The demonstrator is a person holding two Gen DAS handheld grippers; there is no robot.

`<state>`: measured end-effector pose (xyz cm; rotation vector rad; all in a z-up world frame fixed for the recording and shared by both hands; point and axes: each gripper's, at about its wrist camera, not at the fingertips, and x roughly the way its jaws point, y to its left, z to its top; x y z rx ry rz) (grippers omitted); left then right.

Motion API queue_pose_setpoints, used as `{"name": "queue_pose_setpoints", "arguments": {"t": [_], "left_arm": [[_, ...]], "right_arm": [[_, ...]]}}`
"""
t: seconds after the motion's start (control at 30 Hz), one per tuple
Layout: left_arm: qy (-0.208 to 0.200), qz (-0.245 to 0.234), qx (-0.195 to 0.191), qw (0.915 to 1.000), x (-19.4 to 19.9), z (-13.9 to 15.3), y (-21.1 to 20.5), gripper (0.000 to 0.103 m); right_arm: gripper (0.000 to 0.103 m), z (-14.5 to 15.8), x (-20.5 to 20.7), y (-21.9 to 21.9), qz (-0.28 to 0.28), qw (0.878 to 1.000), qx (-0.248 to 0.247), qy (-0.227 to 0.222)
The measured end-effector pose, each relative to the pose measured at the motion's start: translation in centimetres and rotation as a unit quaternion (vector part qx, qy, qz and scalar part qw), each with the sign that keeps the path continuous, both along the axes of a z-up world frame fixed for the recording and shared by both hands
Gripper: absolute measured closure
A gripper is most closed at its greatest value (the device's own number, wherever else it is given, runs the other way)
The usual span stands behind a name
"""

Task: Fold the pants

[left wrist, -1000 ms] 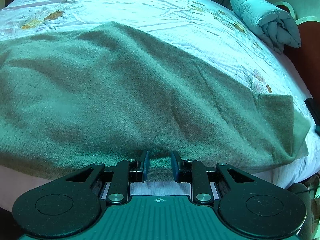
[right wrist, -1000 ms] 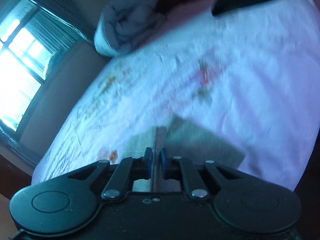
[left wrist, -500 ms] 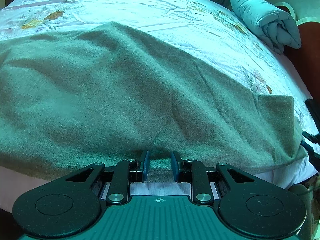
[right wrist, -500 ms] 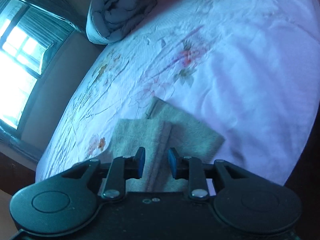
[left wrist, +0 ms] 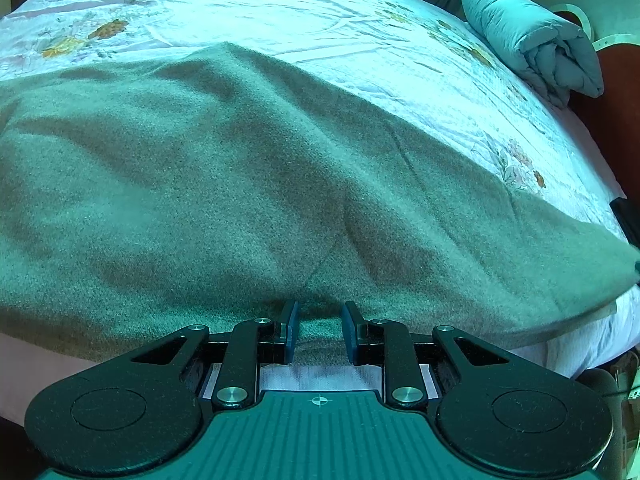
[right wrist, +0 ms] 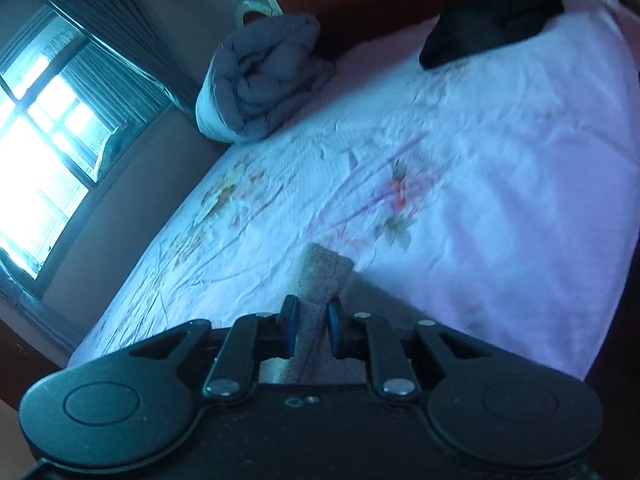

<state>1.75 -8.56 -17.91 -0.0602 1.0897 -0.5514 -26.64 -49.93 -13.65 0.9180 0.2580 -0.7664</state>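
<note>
Pants: the pants (left wrist: 248,184) lie spread across the near half of the bed (left wrist: 280,12), a wide olive sheet of cloth with soft ridges and one diagonal crease running toward my left gripper; the far edge rises to a blunt peak against the floral sheet.

Progress: I judge this early — the cloth looks to be doubled lengthwise at most, and no crosswise fold shows yet. The right-hand end tapers off toward the bed's edge and leaves the left view there.

Left to do: bring one end over the other, likely twice, then flatten.

Left gripper: my left gripper (left wrist: 318,330) sits at the near hem, pitched steeply down, its blue pads a little apart with the hem lying between them. I cannot make out a pinch — the cloth passes flat between the pads, so I read it as not clamped.

Right gripper: my right gripper (right wrist: 310,322) points across the bed at a shallower tilt, its jaws closing on a narrow band of the pants' cloth that stands up between the pads and pokes out ahead of them. The pads appear to be pressing it.

Surroundings: a rolled grey quilt (right wrist: 264,76) rests at the far corner by the window (right wrist: 44,152); a dark item (right wrist: 492,24) lies near the headboard, well apart from the pants.
</note>
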Motion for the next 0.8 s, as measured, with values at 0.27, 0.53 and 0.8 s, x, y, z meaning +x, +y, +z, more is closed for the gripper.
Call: {"name": "queue_pose_setpoints", "arguments": {"t": [0.27, 0.53, 0.8], "left_arm": [[-0.003, 0.000, -0.001, 1.0000, -0.1, -0.1, 0.0, 0.078], [-0.003, 0.004, -0.002, 1.0000, -0.2, -0.1, 0.0, 0.078], [-0.034, 0.000, -0.003, 0.9994, -1.0, 1.2, 0.3, 0.078]], "right_arm": [[0.097, -5.0, -2.0, -0.4, -0.036, 0.995, 0.074, 0.048], [0.091, -4.8, -0.9, -1.2, -0.015, 0.995, 0.069, 0.067], [0.066, -2.0, -2.9, 0.3, -0.021, 0.994, 0.015, 0.102]]}}
